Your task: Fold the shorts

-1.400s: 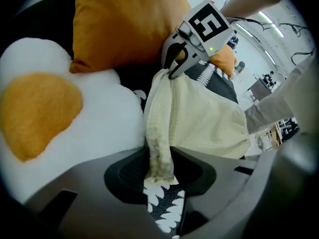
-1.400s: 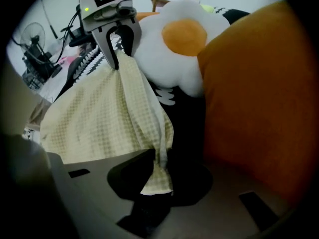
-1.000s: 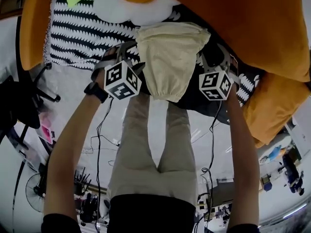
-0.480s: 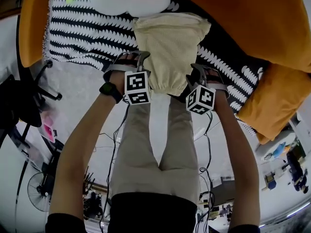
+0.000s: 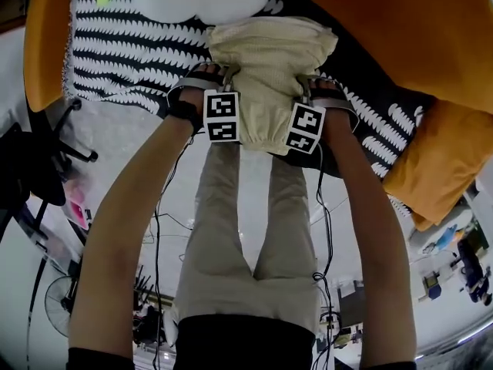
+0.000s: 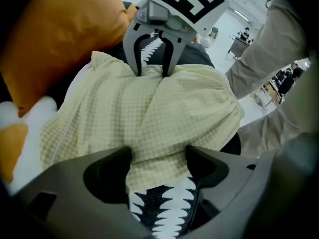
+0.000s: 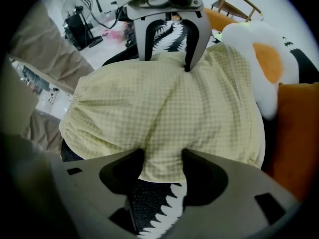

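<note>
Cover: a black-and-white zigzag cover [image 5: 131, 52] carries the shorts, with an orange cushion beside it.
Shorts: the pale yellow checked shorts [image 5: 269, 60] lie on the cover and look a little more bunched than 1 second ago.
Left gripper: the left gripper [image 6: 158, 158] has swung in from the side and dropped onto the near-left corner. Its jaws have just been opening and now straddle the cloth edge without pinching it.
Right gripper: the right gripper [image 7: 163, 158] has done the same at the near-right corner. Its jaws are apart astride the edge, released.
Meaning: the fold likely has not begun. Both grippers seem set to close on the 2 near corners.
</note>
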Action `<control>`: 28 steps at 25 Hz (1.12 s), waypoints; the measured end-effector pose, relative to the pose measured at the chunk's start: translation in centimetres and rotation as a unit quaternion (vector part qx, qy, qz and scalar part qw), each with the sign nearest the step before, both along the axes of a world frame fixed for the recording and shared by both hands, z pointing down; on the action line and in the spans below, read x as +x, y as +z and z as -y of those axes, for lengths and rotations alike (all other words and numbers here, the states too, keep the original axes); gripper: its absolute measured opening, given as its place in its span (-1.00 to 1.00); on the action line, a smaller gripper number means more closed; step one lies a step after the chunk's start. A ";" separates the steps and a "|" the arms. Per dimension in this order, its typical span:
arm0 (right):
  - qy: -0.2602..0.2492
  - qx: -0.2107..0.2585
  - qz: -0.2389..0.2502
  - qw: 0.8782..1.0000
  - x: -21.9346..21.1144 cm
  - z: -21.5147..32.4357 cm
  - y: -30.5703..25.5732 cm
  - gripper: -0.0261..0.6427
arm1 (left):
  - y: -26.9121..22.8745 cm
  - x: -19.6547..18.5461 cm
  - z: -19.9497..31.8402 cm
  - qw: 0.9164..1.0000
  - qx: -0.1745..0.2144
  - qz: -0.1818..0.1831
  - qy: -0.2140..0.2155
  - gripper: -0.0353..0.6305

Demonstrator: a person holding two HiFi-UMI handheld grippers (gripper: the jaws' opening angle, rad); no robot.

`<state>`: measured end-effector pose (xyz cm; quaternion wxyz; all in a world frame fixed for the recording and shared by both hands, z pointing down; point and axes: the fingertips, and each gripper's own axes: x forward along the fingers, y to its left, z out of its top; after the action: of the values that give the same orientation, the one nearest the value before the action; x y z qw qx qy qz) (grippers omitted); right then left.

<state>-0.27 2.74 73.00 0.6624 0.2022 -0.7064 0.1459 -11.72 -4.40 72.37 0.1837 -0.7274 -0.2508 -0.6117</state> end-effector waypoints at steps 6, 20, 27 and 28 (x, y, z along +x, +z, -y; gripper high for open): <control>0.007 0.003 0.004 1.000 -0.7 0.1 -0.1 -0.20 | -0.1 -0.6 0.1 1.000 -0.001 -0.010 -0.010 0.19; 0.020 -0.030 -0.030 0.999 -1.0 -0.8 0.0 -0.50 | -0.5 0.5 0.0 0.994 -0.006 -0.016 -0.112 -0.31; 0.040 -0.018 -0.022 0.999 -1.4 -1.3 0.9 -0.75 | 0.6 0.3 -0.5 0.984 -0.031 -0.013 -0.178 -0.76; 0.041 -0.019 -0.020 0.999 -1.2 -1.4 0.9 -0.75 | 0.5 0.5 -0.5 0.984 -0.031 -0.013 -0.174 -0.76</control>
<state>-1.49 4.11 73.86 0.6736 0.2206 -0.6815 0.1823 -11.26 -3.88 72.91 0.0552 -0.7731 -0.1369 -0.6168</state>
